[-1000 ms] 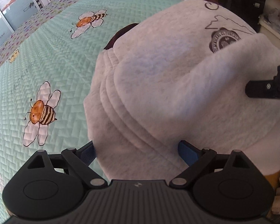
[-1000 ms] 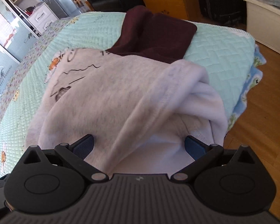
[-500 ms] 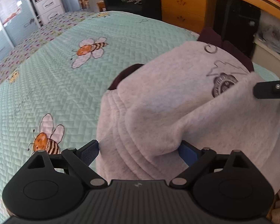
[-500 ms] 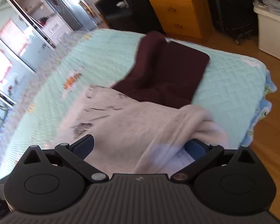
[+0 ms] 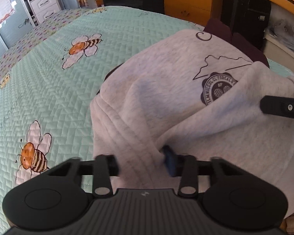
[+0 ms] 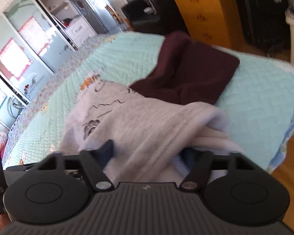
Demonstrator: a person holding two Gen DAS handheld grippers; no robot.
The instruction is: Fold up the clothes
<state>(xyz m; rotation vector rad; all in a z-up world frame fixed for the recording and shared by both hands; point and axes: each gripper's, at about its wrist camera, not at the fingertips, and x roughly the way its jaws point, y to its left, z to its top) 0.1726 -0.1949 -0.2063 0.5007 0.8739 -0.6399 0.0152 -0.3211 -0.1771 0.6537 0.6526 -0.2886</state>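
Where the mint-green quilt (image 5: 49,90) with its bee prints spreads over the bed, a pale grey sweatshirt (image 5: 166,90) lies bunched near the bed's foot corner, its round dark crest (image 5: 218,90) facing up. Left of the sweatshirt, the quilt is bare apart from two stitched bees. The left claw (image 5: 141,161) sits at the sweatshirt's near edge, its jaws closing, with a ridge of the grey cloth gathered between them and already squeezed against the blue pad (image 5: 169,162). Behind the sweatshirt, partly tucked under its far edge, lies a dark maroon garment (image 6: 188,72). At the sweatshirt's right side the right claw (image 6: 149,152) is also closing its jaws, a thick fold of the grey cloth lying between them and draping over the right finger; whether the pads press it yet cannot be told through the blur. Beyond the sweatshirt stands an orange-brown chest of drawers (image 6: 201,7).
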